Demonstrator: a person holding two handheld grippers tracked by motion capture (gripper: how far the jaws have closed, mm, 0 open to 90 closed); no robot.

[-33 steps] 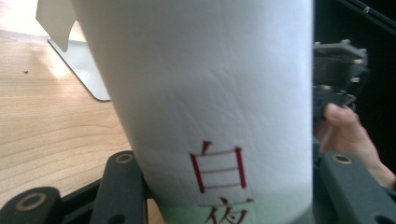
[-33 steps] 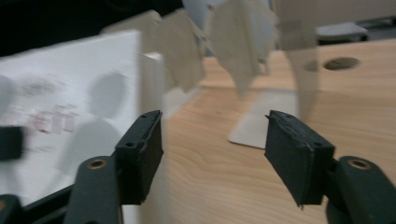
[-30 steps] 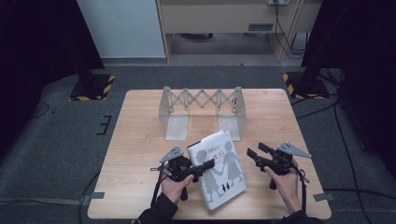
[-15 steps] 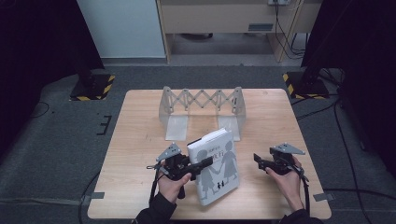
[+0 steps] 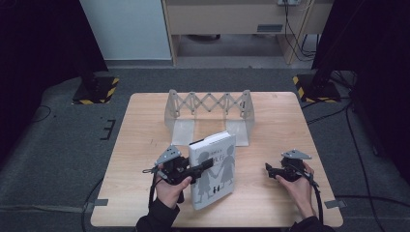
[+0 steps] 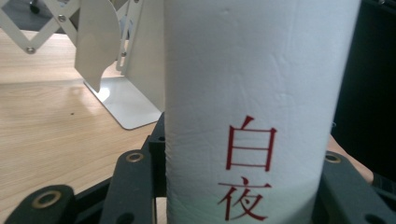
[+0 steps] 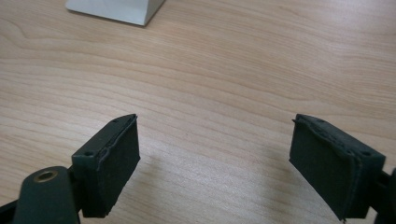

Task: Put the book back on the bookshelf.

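Note:
A white book with dark figures on its cover is raised off the wooden table at the front middle. My left gripper is shut on it at the spine side. In the left gripper view the spine with red characters stands between the two black jaws of that gripper. My right gripper hovers low over bare wood to the right of the book. Its jaws have just been opening and stand wide apart, with nothing between them.
A white expandable book rack with scissor bars stands at the back middle of the table; its end plate is close behind the book, and its base corner lies ahead of the right gripper. Dark floor surrounds the table.
The left gripper has lifted the book, whose far end now tips up higher. The right gripper has drawn away from the book's right edge, sunk toward the table, and its jaws have spread.

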